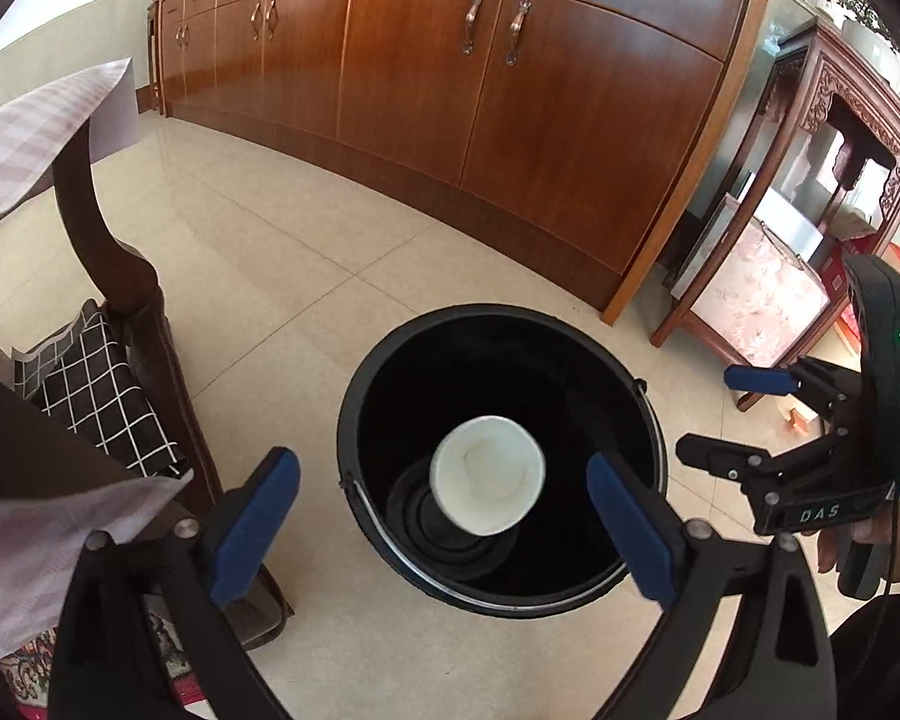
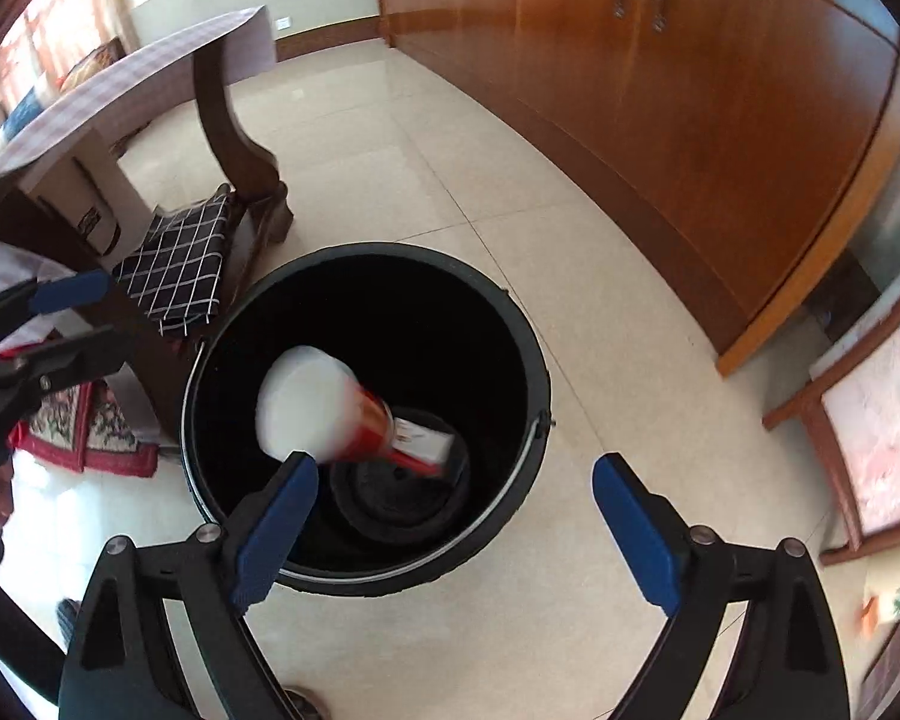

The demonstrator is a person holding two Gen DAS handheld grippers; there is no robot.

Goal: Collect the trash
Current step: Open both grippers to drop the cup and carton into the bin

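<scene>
A black bucket with a wire handle stands on the tiled floor; it also shows in the right wrist view. A paper cup, white inside and red outside, is inside the bucket's mouth, blurred in the right wrist view. A small red and white packet lies at the bucket's bottom. My left gripper is open and empty above the bucket. My right gripper is open and empty above the bucket's near rim; it shows at the right of the left wrist view.
A long wooden cabinet runs along the far side. A table with a checked cloth and a dark wooden leg stands left, with a black grid-pattern cushion beside it. A carved wooden chair stands right.
</scene>
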